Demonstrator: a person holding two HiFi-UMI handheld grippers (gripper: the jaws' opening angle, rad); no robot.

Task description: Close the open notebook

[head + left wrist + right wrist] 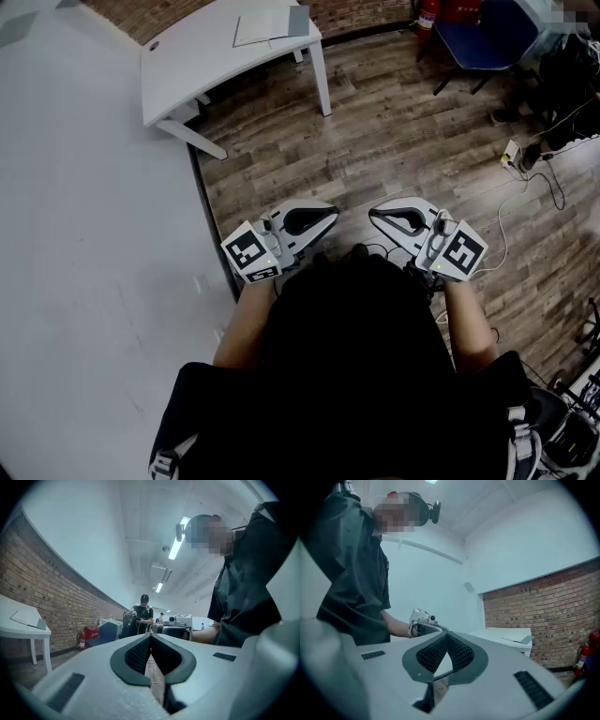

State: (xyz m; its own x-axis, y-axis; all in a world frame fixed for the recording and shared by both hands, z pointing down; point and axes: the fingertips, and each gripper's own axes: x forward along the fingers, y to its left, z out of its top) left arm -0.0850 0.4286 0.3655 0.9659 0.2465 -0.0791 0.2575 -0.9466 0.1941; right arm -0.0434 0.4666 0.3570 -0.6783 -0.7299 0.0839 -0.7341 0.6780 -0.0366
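Nearest, the person's dark-clad body (366,356) fills the lower head view and hides the floor beneath it, and the frame cuts off its lower edge. Just ahead of it both grippers are held level, with their tips turned toward each other but not touching. We see the left gripper (330,216) with its jaws together: the ribbed pads meet at the tip with nothing between them. Only a sliver of the wooden floor (394,122) shows through the gap behind the tips. The right gripper (375,215) is likewise closed and empty.

Farther out, well apart from both grippers, a white table (187,66) stands at the top left by the brick wall (169,14). The frame cuts off its far side. The open notebook (267,26) lies on the table near its right end. Its long axis runs across the picture, roughly along the table's far side, and its pale pages face up. A grey part at its right end looks lifted and is perhaps a cover, though it is too small for us to be sure. We cannot tell where the spine runs.

Beyond, at the top right, a blue chair (487,33) is partly cut off, and cables (525,187) trail over the floor. In the left gripper view a second person (143,613) stands far off.
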